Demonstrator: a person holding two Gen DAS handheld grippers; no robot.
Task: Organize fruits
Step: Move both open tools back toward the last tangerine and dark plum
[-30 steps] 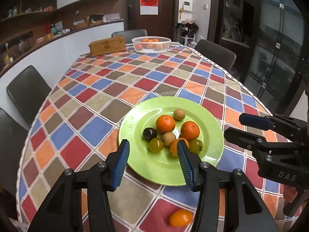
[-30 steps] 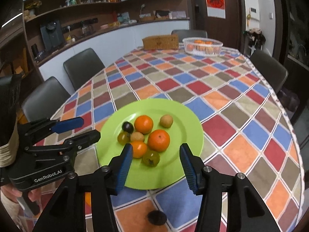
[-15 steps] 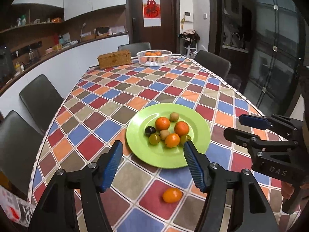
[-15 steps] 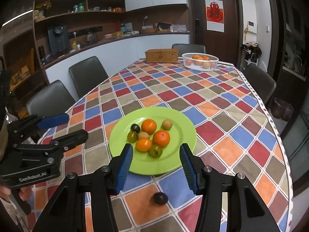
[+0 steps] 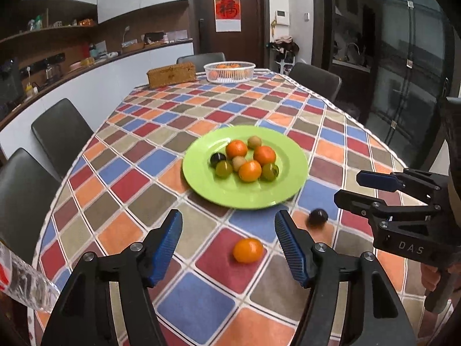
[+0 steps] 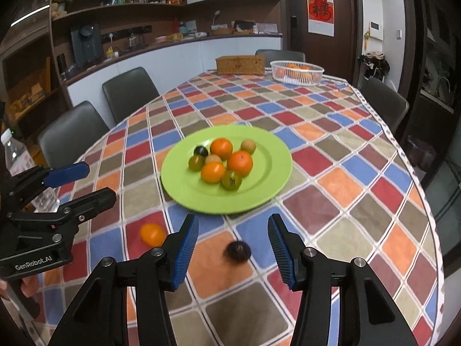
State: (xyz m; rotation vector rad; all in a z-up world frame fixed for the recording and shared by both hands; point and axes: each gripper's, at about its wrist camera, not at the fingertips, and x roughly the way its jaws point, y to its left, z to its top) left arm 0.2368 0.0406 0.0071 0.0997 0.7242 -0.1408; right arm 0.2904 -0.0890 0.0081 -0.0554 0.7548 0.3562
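I see a tablecloth (image 5: 121, 184) chequered in red, blue, orange, olive and brown diamonds with pale cream lines between them. The plate (image 5: 291, 170) is bright lime green, carrying three orange tangerines (image 5: 264, 154), yellow-green fruits, tan ones and one near-black. On the cloth lie an orange tangerine (image 5: 247, 250) and a dark purple-black fruit (image 6: 237, 252). My left gripper (image 5: 227, 248) and right gripper (image 6: 232, 250) are black with ribbed blue pads. Far off, I see a white basket (image 6: 296, 72), a tan woven box (image 6: 240, 65) and a red poster (image 5: 227, 7).
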